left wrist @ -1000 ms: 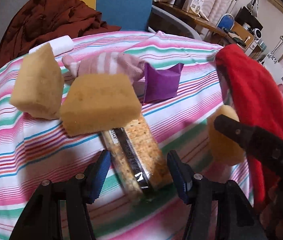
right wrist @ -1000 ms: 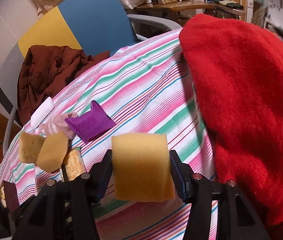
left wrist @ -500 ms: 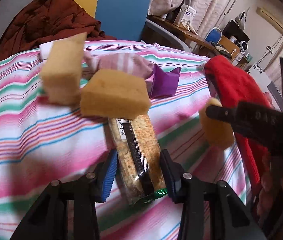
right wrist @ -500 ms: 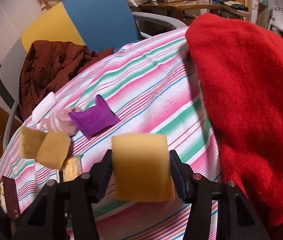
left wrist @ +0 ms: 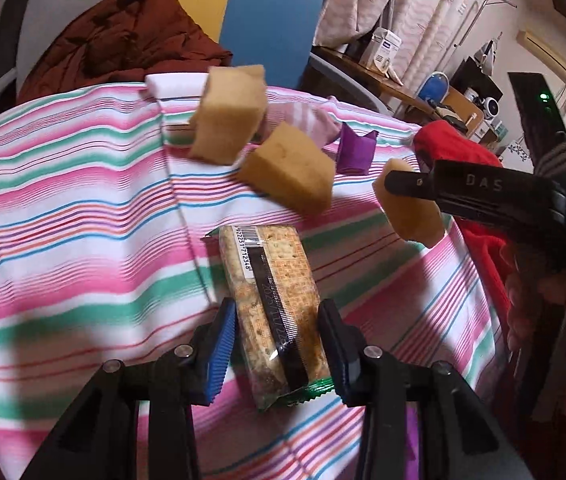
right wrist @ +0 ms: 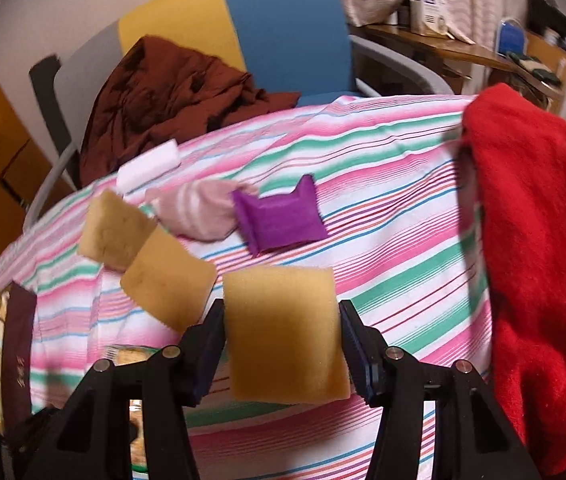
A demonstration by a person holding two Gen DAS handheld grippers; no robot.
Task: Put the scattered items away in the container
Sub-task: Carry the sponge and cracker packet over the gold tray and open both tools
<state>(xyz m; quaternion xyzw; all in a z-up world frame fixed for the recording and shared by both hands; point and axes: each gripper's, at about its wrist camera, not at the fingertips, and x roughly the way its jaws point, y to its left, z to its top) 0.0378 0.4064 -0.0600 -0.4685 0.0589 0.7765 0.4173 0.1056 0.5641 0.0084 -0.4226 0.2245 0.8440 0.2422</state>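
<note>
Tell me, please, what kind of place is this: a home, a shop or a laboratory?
Most likely a lived-in room at home. A striped tablecloth covers the table, a brown garment lies on the chair, and curtains hang behind a cluttered wooden shelf.

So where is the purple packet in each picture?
Left wrist view: the purple packet sits upper right of centre, beyond two sponges.
Right wrist view: the purple packet lies near the centre, above the held sponge.
Shared landmark: the pink striped sock beside it.
</note>
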